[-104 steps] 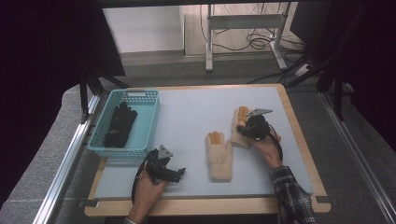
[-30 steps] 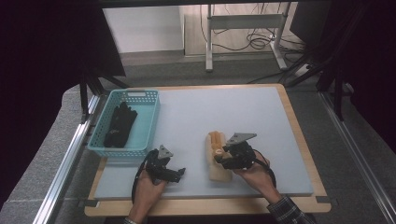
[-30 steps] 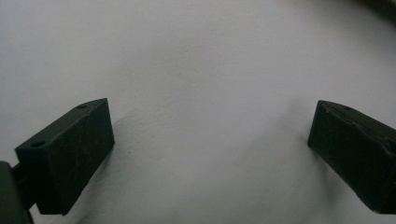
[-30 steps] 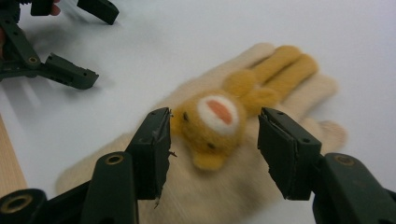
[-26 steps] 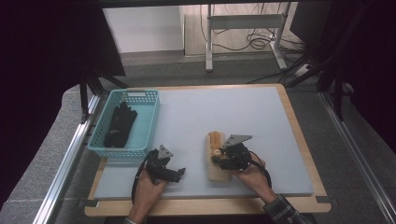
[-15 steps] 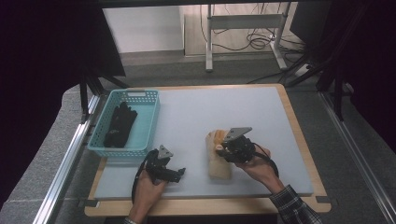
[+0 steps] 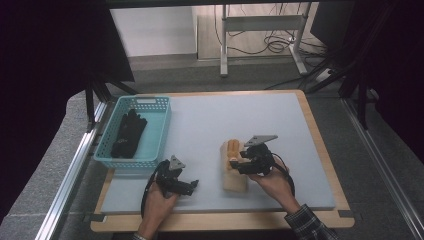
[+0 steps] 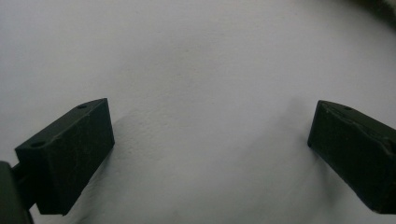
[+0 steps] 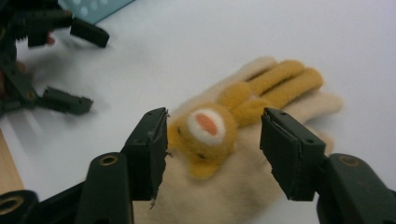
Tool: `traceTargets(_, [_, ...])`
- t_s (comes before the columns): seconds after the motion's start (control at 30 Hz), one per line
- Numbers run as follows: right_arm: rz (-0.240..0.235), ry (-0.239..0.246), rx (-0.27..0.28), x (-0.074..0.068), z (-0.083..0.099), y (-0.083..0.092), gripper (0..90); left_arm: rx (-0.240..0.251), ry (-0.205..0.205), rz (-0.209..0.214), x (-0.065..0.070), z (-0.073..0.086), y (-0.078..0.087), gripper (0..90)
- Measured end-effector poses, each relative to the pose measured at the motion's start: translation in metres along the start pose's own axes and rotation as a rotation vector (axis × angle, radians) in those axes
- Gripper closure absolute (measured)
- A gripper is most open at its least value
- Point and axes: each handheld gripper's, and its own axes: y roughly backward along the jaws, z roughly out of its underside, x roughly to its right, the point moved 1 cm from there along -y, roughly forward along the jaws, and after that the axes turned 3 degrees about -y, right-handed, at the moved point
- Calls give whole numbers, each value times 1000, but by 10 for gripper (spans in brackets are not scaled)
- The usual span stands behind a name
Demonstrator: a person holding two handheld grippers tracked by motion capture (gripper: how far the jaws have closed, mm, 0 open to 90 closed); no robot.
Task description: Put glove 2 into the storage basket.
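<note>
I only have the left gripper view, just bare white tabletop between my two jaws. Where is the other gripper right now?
Observer: The right gripper hovers over a cream glove lying on the table, to the right of yours in the high view.
Operator: Is it gripping the glove?
Observer: No. Its jaws have just been opening. They stand apart on either side of the orange bear face on the glove and are not pressing it.
Operator: Anything else on the table?
Observer: A teal basket at the far left holds black gloves.
</note>
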Motion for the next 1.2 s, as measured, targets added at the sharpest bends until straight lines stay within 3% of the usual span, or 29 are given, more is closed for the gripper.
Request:
traceTargets(0.13, [32, -70, -2, -7, 5, -15, 391, -4, -5, 1, 0, 0, 0, 6])
traceTargets(0.17, [47, -68, -7, -8, 6, -18, 447, -4, -3, 1, 0, 0, 0, 6])
traceTargets(0.23, [89, -25, -16, -12, 8, -25, 539, -4, -3, 1, 0, 0, 0, 6])
traceTargets(0.33, [92, 43, -20, -14, 5, -20, 588, -4, -3, 1, 0, 0, 0, 6])
traceTargets(0.53, [26, 135, -59, -11, -2, -3, 608, 0, 0, 0, 0, 0, 0, 6])
traceTargets(0.67, [-21, 159, -68, -9, -5, -4, 605, 0, 0, 0, 0, 0, 0, 6])
traceTargets(0.9, [-18, 123, -66, -2, 2, -17, 523, -4, -5, 1, 0, 0, 0, 6])
traceTargets(1.03, [-35, 90, -16, 4, 1, -4, 442, 0, 0, 1, 0, 0, 0, 6])
traceTargets(1.2, [-26, 53, 20, 19, 8, 15, 445, -4, -3, 1, 0, 0, 0, 6])
